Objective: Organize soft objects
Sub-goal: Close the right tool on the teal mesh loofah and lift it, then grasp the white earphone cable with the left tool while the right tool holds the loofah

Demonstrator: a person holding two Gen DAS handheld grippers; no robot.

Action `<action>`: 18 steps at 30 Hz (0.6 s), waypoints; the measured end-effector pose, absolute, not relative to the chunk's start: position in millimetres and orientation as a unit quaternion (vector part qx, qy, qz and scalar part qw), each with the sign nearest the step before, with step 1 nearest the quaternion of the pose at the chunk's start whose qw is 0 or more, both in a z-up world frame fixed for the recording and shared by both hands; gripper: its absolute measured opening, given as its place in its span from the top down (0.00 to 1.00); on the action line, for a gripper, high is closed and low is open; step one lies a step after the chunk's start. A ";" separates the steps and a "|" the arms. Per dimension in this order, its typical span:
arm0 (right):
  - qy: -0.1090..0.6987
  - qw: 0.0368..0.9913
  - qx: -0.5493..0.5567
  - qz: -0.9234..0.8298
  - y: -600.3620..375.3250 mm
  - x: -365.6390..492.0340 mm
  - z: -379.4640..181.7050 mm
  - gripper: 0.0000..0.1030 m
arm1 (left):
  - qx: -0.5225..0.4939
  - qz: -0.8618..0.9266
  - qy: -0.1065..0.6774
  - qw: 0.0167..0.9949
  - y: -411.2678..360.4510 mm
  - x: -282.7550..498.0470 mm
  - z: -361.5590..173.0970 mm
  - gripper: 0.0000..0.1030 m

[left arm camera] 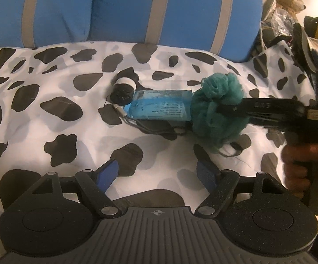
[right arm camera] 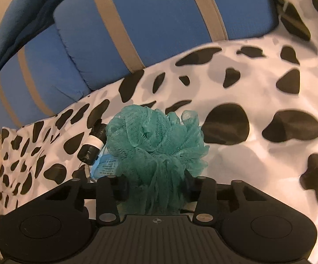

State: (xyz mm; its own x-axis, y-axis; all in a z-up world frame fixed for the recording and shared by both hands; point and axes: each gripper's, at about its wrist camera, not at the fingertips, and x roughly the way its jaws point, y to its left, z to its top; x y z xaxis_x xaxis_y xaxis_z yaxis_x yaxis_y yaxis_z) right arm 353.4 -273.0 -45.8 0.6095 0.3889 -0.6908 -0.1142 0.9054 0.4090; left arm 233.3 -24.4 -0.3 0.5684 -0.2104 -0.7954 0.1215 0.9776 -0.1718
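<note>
Teal mesh sponge was pinched in the right gripper above the spotted bedspread.

It hid one end of a blue packet beside a black roll. The right hand, blurred, reached in level from the side. The left gripper hovered wide apart, holding nothing, before blue pillows.
</note>
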 end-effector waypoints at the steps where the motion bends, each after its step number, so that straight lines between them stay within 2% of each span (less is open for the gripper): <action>1: 0.416 0.884 0.157 0.143 -272.7 351.6 -42.2 0.59 | -0.047 -0.094 0.456 0.884 -24.8 233.3 -0.6 0.24; 10: 0.390 0.909 0.066 0.130 -279.6 316.4 4.4 0.60 | -0.040 -0.096 0.448 0.888 -28.5 232.0 3.2 0.24; 18: 0.411 0.907 0.032 0.090 -301.0 297.7 11.5 0.60 | -0.034 -0.108 0.444 0.889 -37.7 230.5 4.1 0.24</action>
